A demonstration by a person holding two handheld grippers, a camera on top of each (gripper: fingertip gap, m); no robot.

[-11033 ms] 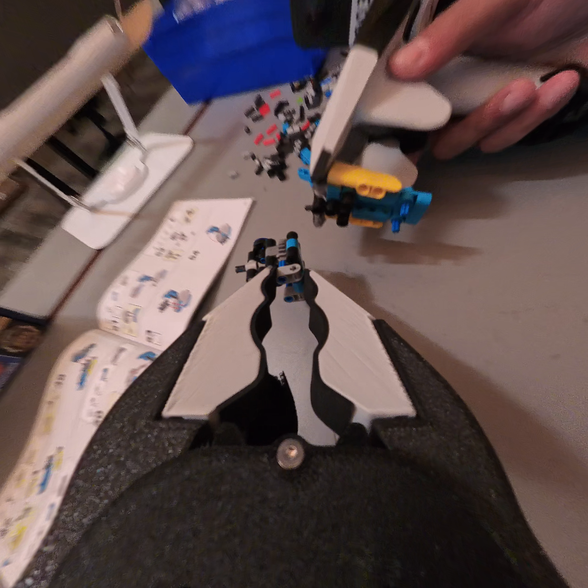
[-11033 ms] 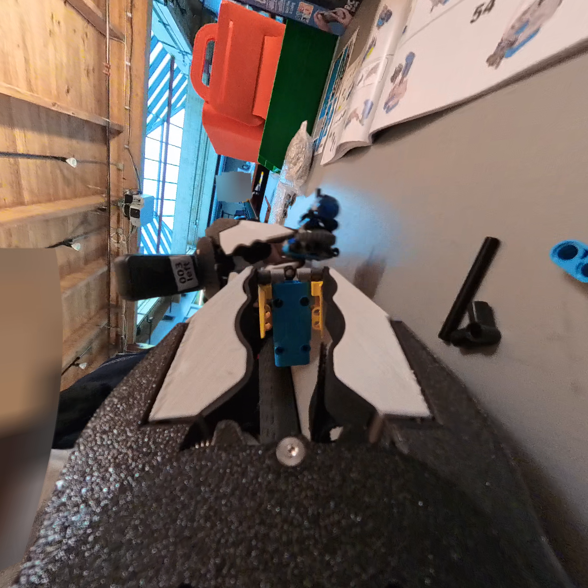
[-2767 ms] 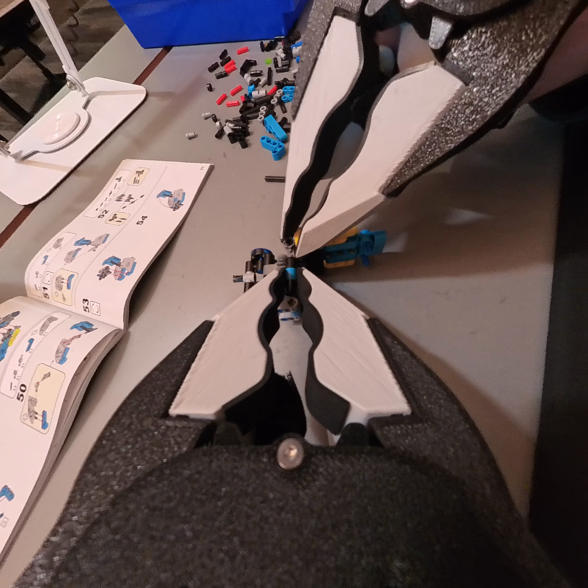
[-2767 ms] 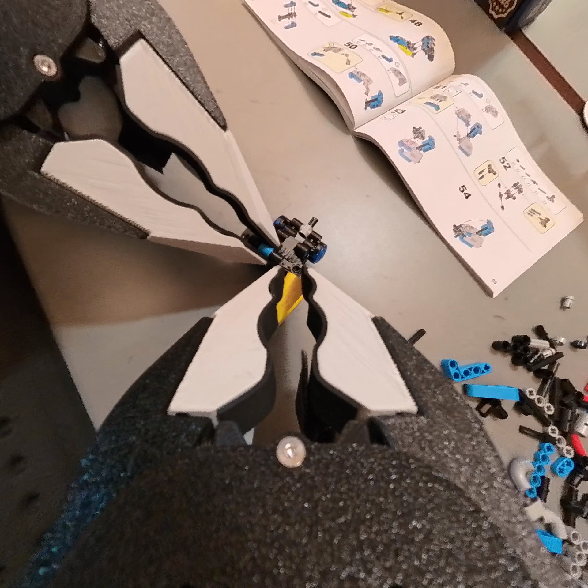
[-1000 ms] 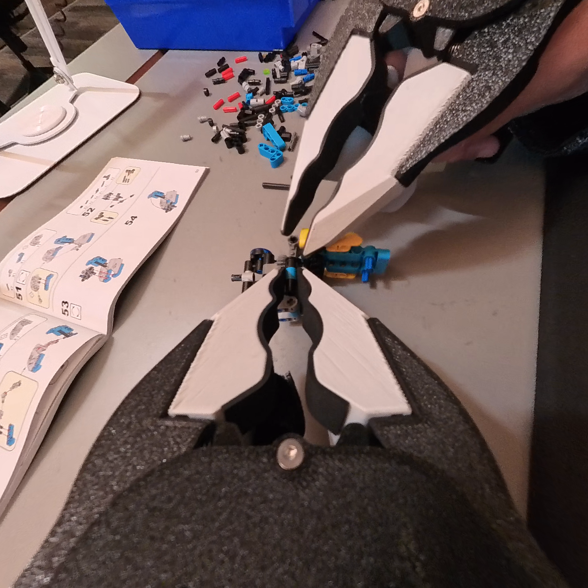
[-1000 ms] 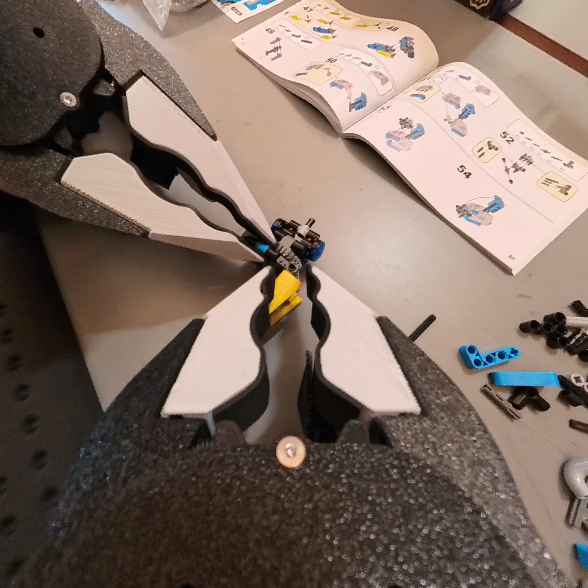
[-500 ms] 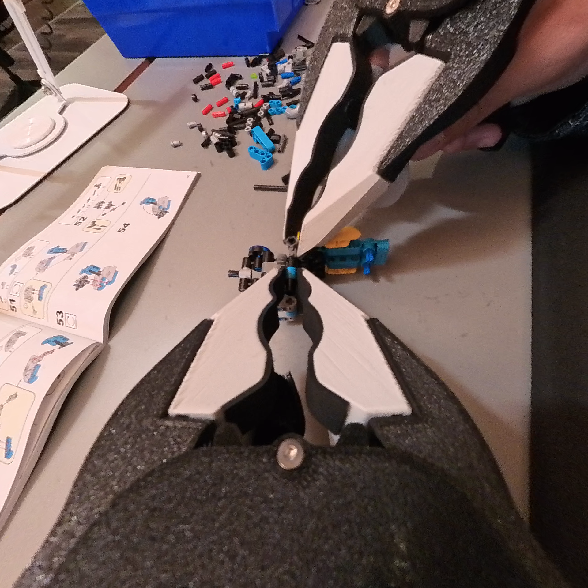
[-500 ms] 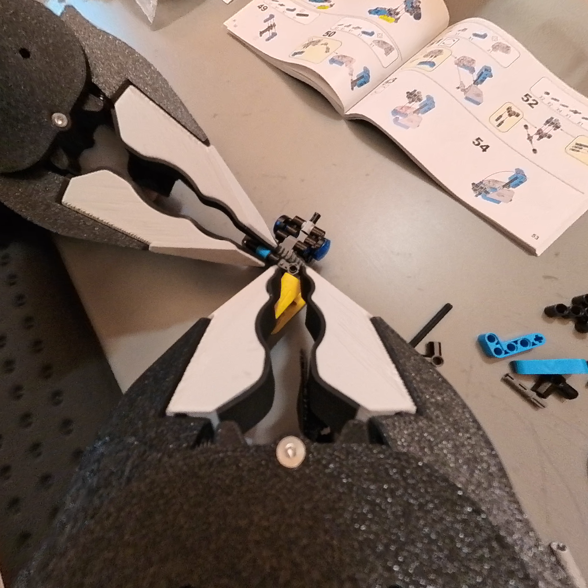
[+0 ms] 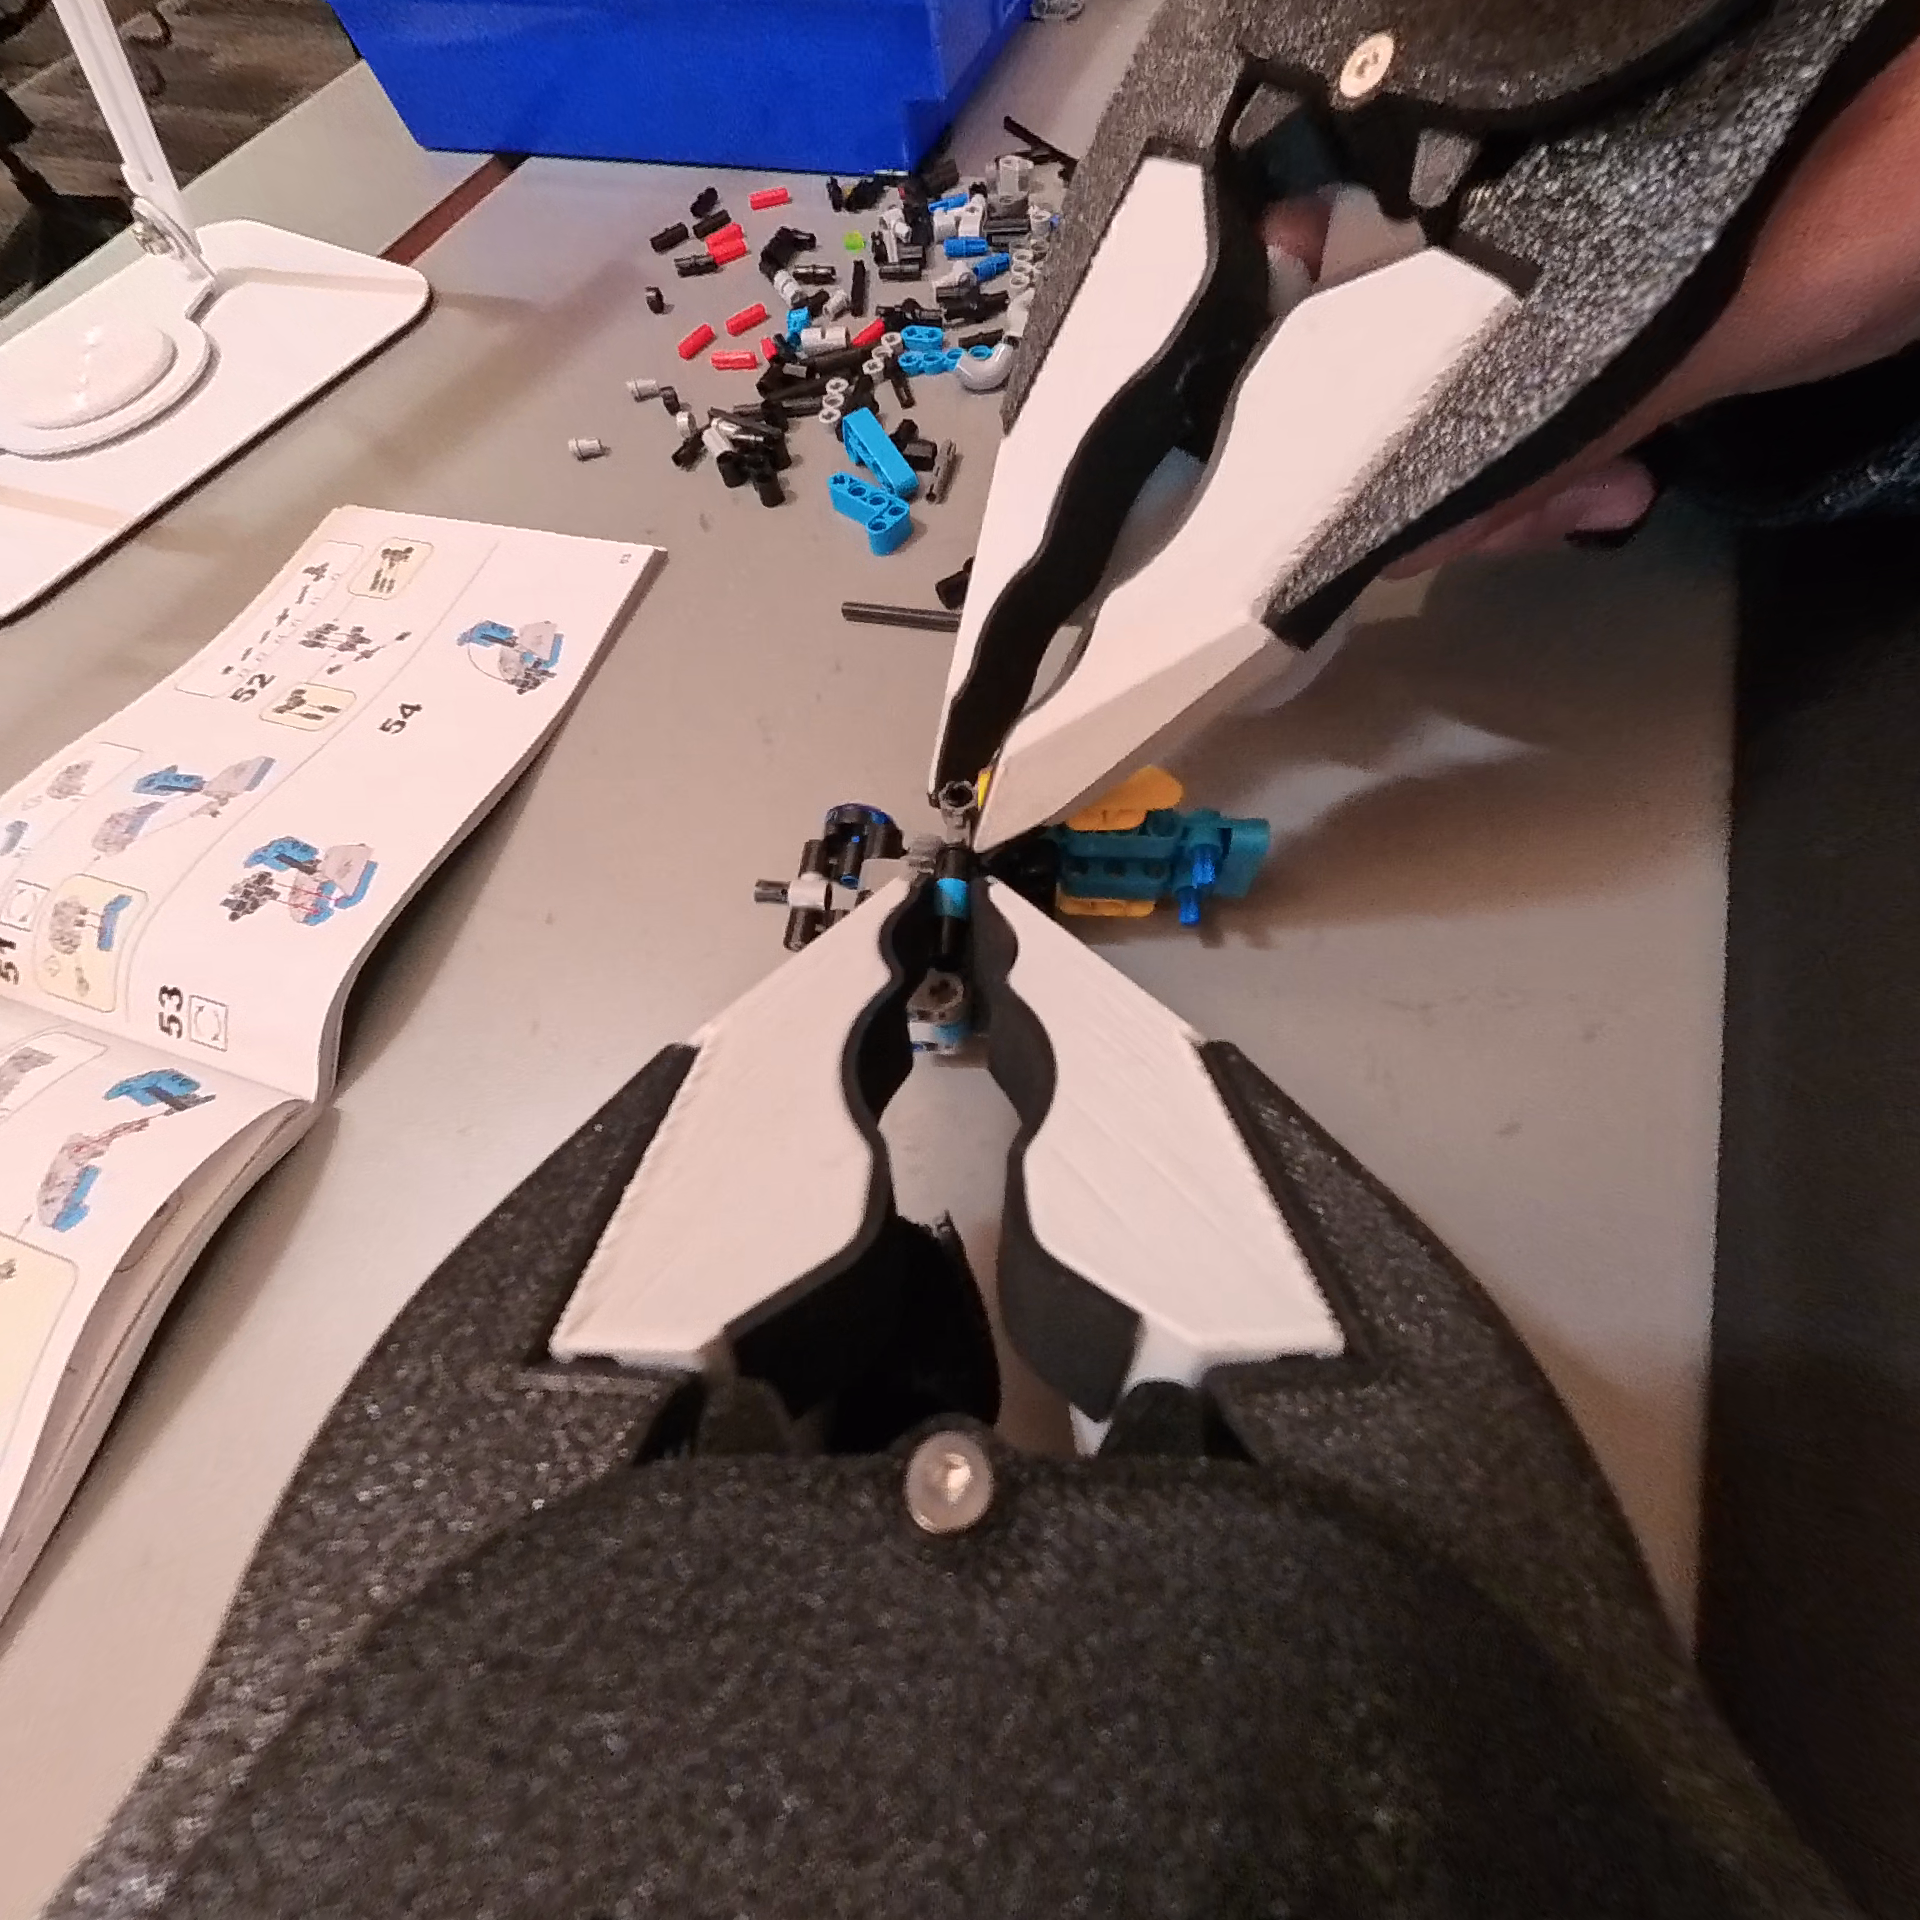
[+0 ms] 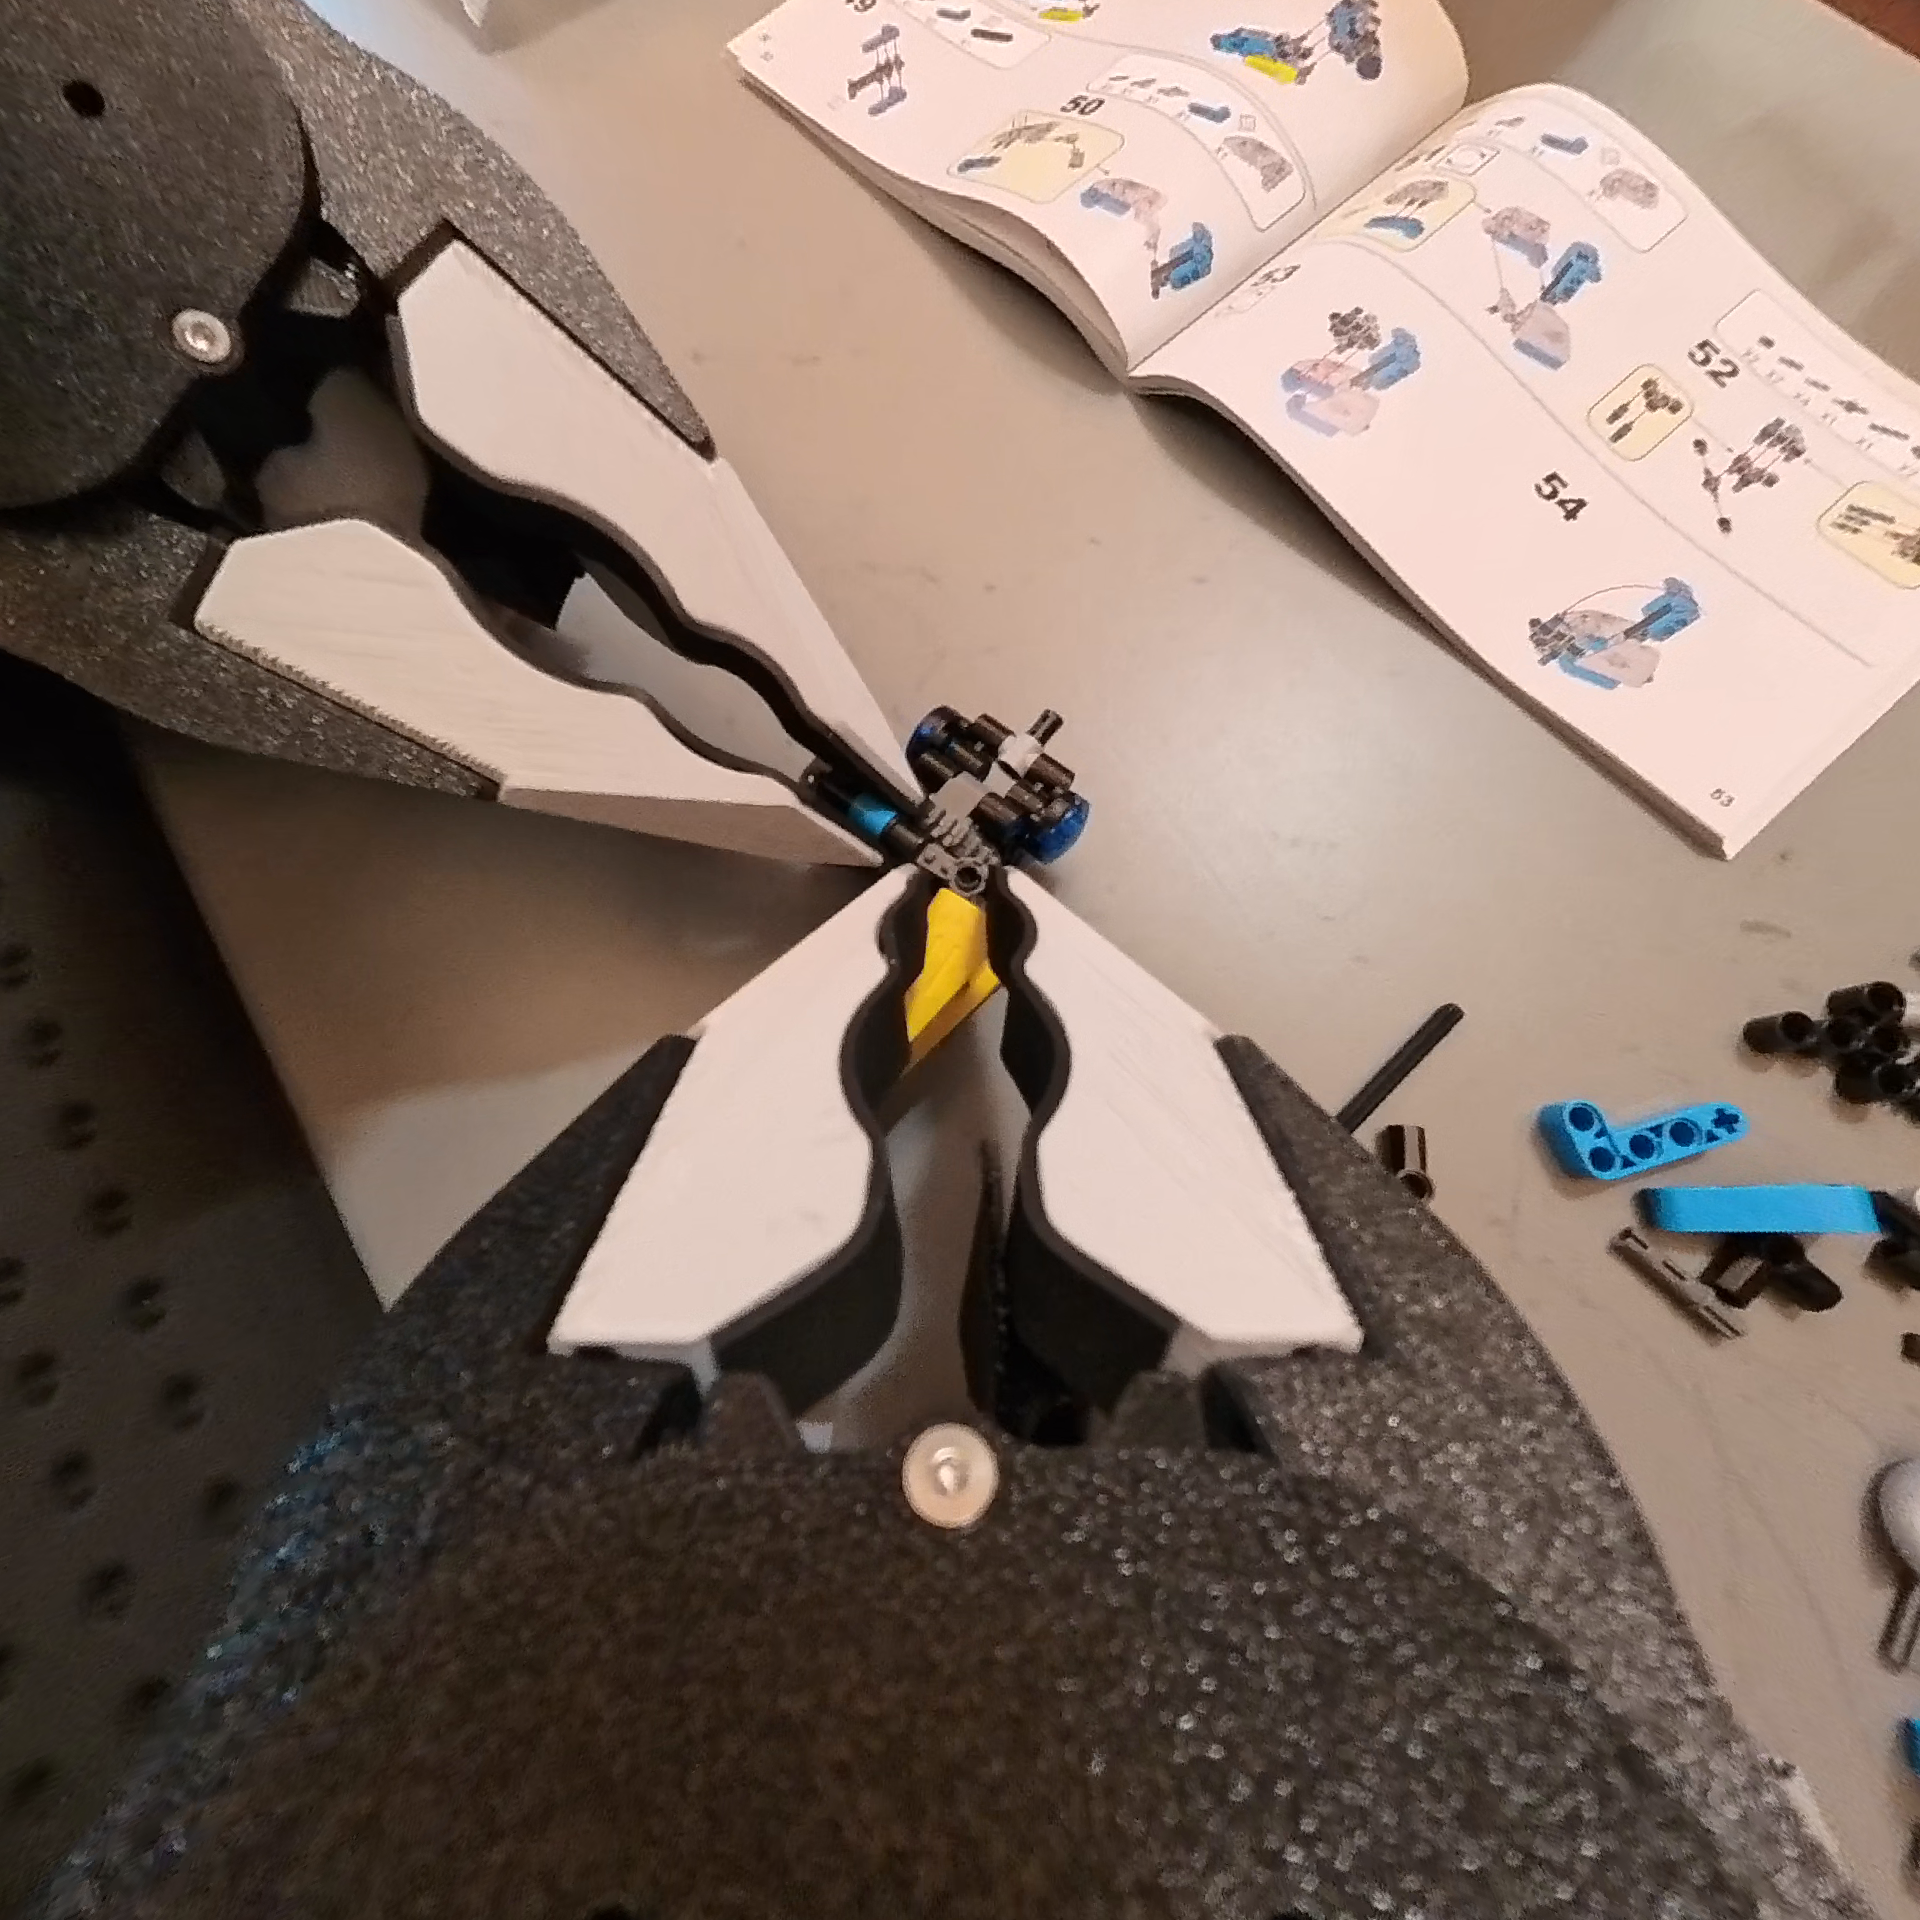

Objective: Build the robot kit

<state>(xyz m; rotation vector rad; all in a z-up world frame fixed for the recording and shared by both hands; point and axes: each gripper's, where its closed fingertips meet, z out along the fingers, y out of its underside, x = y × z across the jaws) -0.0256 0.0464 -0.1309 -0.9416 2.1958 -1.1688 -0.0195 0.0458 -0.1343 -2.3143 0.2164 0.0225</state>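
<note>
On the grey table [image 9: 1351,1091] my left gripper [image 9: 948,888] is shut on a small black, grey and blue pin assembly [image 9: 842,868]. My right gripper [image 9: 964,810] comes in from the upper right, tip to tip with the left. It is shut on a blue and yellow block assembly [image 9: 1143,857] that lies on the table. In the right wrist view the right gripper [image 10: 954,878] grips the yellow part [image 10: 945,956]. The left gripper [image 10: 883,826] reaches in from the upper left. The small assembly [image 10: 997,774] sits where the tips meet, touching the other piece.
An open instruction booklet [image 9: 312,748] lies left of the grippers and also shows in the right wrist view [image 10: 1455,364]. A pile of loose small parts [image 9: 831,312], a blue bin [image 9: 675,73] and a white lamp base [image 9: 156,343] lie beyond. A blue angled beam [image 10: 1631,1138] and black axle [image 10: 1397,1065] lie nearby. The grippers are tip to tip, or close to it.
Eleven seconds ago the grippers held their pieces apart above the table. Now they meet tip to tip on the table. Over the last second both stayed shut, with only slight shifts.
</note>
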